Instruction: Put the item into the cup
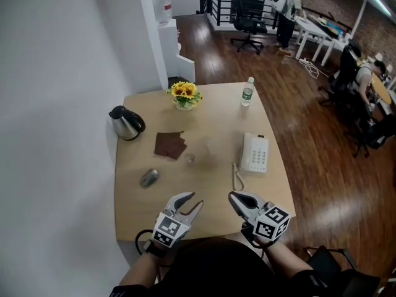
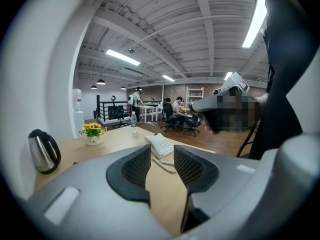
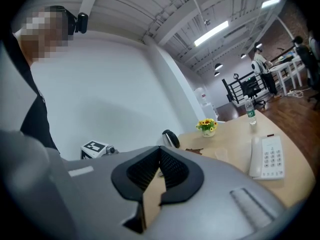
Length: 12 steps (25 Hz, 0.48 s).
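Observation:
On the light wooden table (image 1: 204, 113) a faint clear cup (image 1: 213, 147) stands near the middle. A small pale item (image 1: 190, 159) lies just left of it, and a grey rounded object (image 1: 148, 177) lies further left. Both grippers hover over the table's near edge, well short of these. My left gripper (image 1: 193, 201) is open with only the tabletop showing between its pads (image 2: 136, 166). My right gripper (image 1: 238, 198) has its pads (image 3: 172, 166) meeting at the tips, with nothing between them.
A steel kettle (image 1: 127, 122) stands at the left, and a brown cloth (image 1: 169, 145) lies near the middle. A sunflower pot (image 1: 184, 95) and a water bottle (image 1: 247, 91) stand at the back. A white phone (image 1: 254, 153) lies on the right. People sit at desks beyond.

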Each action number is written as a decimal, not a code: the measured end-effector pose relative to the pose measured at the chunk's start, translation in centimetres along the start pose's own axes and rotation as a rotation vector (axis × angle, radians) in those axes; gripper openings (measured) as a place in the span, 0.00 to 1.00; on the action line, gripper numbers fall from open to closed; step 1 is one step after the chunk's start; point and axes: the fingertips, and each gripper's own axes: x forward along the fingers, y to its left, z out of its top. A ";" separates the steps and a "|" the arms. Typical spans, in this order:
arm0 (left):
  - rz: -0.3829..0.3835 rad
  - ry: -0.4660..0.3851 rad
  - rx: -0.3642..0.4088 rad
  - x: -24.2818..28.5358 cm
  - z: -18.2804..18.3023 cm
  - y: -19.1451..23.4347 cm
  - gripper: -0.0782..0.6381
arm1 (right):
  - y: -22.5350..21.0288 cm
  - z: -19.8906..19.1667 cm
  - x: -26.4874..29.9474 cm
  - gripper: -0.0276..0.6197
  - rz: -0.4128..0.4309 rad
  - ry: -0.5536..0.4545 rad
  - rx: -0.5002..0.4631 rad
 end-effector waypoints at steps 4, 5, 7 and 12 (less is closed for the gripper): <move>-0.027 0.012 0.018 0.7 -0.1 2.4 0.30 | -0.3 1.0 2.9 0.05 -0.006 -0.018 0.003; -0.029 0.012 0.016 0.9 -0.2 3.0 0.30 | -0.2 1.1 3.5 0.05 -0.003 -0.018 0.000; -0.030 0.008 0.006 1.2 -0.4 3.9 0.30 | -0.3 1.2 4.3 0.05 -0.004 -0.010 -0.006; -0.010 0.028 0.008 2.3 -1.2 5.8 0.30 | -1.6 1.2 5.4 0.06 -0.017 0.007 -0.012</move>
